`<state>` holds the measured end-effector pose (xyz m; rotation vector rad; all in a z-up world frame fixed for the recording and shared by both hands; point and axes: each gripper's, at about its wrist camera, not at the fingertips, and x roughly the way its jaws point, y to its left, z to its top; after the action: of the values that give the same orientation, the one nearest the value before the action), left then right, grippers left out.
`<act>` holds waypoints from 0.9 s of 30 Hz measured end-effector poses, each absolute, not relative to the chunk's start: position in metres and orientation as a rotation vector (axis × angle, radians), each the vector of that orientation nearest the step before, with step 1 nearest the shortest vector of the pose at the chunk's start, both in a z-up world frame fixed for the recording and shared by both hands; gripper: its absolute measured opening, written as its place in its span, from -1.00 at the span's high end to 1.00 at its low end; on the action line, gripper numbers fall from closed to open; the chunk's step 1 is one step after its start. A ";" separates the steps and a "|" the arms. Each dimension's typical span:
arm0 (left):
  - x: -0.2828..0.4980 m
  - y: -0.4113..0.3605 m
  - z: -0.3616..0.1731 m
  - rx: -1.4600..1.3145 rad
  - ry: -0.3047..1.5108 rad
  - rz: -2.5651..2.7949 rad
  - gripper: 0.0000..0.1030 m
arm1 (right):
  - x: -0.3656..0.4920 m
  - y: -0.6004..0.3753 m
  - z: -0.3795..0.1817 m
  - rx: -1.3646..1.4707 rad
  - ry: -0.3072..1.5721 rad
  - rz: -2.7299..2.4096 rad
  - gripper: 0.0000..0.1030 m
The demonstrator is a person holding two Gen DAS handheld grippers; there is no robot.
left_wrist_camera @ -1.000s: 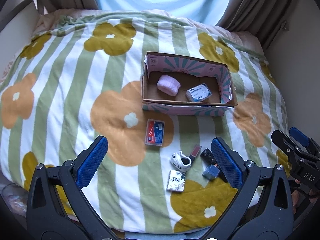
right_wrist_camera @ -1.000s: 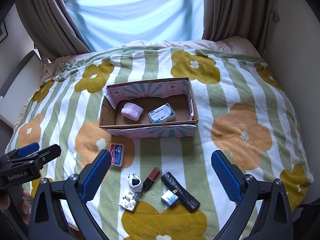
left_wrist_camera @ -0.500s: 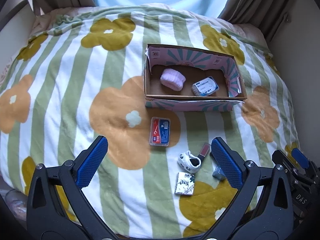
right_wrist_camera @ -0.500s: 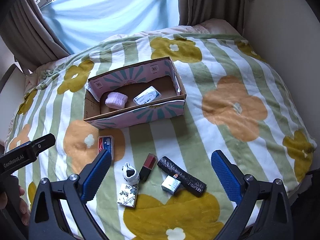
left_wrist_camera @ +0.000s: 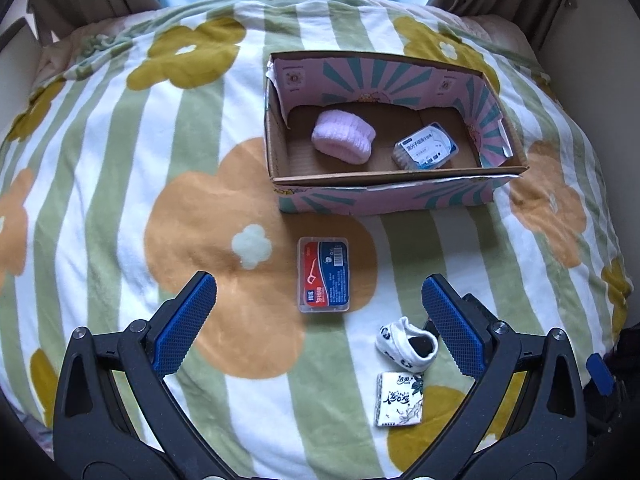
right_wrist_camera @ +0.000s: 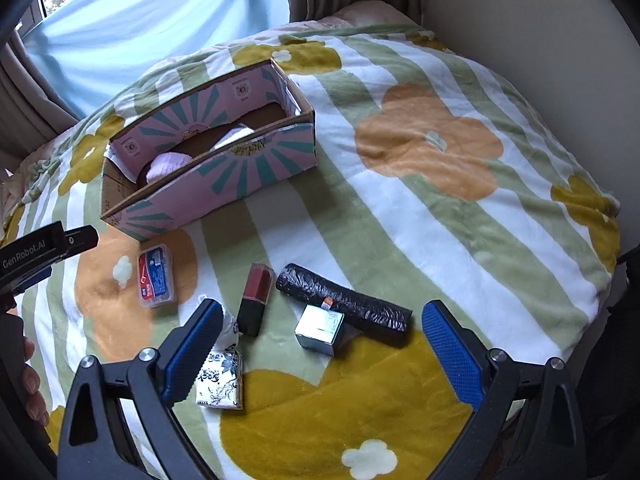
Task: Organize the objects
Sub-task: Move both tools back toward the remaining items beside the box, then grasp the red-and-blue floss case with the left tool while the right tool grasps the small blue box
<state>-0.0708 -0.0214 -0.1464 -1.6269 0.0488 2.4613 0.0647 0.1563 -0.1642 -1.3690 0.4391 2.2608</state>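
While jaws gape, floss case (left_wrist_camera: 323, 275) lengthwise toward box (left_wrist_camera: 384, 196), lipstick (right_wrist_camera: 253, 298) seemingly likewise

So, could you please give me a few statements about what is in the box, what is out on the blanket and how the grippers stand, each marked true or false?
1. The pink knitted item lies inside the cardboard box. True.
2. The floss pick case is inside the box. False: it lies on the blanket, in front of the box.
3. Both the left gripper and the right gripper are open and hold nothing. True.
4. The lipstick stands upright. False: it lies on its side beside the black roll.
5. The small silver box sits against the black roll. True.
6. The box is empty. False: it holds the pink item and a clear plastic case.
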 end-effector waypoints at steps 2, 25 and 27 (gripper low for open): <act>-0.076 -0.017 -0.163 -1.637 0.066 2.439 -0.95 | 0.065 0.154 -0.181 -1.385 0.441 2.229 -0.88; -0.108 -0.003 -0.285 -1.738 0.148 2.365 -0.70 | 0.047 0.153 -0.281 -1.412 0.571 2.014 -0.34; -0.110 -0.002 -0.288 -1.738 0.155 2.360 -0.63 | 0.045 0.155 -0.285 -1.422 0.583 1.992 -0.18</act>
<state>-0.1095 -0.0017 -0.2880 -1.7377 0.1547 2.3602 0.0450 0.1546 -0.2853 -1.4216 0.5831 1.9924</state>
